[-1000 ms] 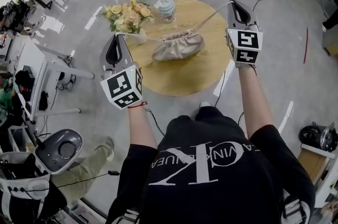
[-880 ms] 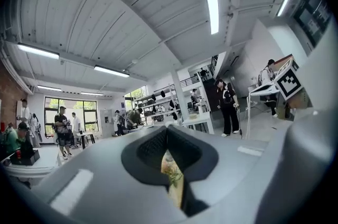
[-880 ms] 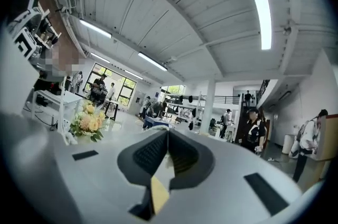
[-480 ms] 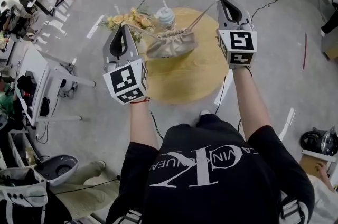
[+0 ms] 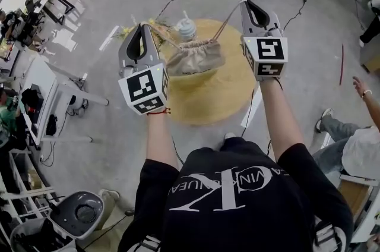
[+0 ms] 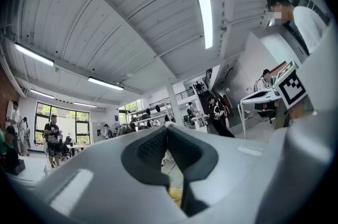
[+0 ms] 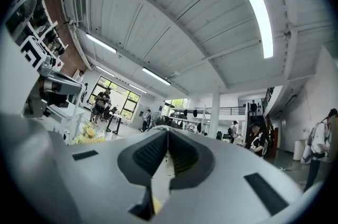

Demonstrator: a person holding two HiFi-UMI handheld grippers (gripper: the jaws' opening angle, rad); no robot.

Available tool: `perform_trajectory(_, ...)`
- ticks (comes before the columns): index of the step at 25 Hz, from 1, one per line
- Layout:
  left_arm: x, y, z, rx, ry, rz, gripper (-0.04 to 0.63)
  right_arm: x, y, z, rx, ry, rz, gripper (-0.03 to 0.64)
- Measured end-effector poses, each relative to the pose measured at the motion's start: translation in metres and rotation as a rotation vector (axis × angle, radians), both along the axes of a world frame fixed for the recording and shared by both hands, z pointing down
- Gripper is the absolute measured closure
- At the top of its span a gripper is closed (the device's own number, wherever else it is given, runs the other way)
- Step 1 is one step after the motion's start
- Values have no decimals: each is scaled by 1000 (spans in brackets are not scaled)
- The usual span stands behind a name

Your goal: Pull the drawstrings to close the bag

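A beige drawstring bag (image 5: 195, 58) hangs in the air above the round wooden table (image 5: 221, 93), its mouth gathered into tight folds. One drawstring (image 5: 165, 38) runs taut from the bag up to my left gripper (image 5: 142, 27), which is shut on it. The other drawstring (image 5: 227, 20) stretches to my right gripper (image 5: 244, 2), also shut on its cord. Both grippers are raised and held apart, with the bag slung between them. In the gripper views, the left gripper (image 6: 165, 128) and the right gripper (image 7: 168, 131) point up at the ceiling with jaws together; the cords hardly show there.
A bunch of yellow flowers (image 5: 160, 28) and a lidded cup with a straw (image 5: 186, 27) stand at the table's far side behind the bag. A seated person (image 5: 356, 147) is at the right. White desks (image 5: 41, 87) stand at the left, and cables cross the floor.
Both grippers have risen and come nearer the camera with the cords in them. The bag has lifted off the table and its mouth is gathered tighter. A seated person now shows at the right.
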State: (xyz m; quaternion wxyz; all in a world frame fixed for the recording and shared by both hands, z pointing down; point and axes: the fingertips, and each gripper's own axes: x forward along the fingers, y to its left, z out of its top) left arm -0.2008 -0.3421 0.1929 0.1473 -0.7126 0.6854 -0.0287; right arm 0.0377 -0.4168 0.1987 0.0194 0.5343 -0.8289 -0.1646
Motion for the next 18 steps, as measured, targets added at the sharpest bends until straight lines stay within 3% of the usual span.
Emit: perform_trajectory(18,10,5,-30,88,5,24,583,-5,18,-38,84,-40,-46,598)
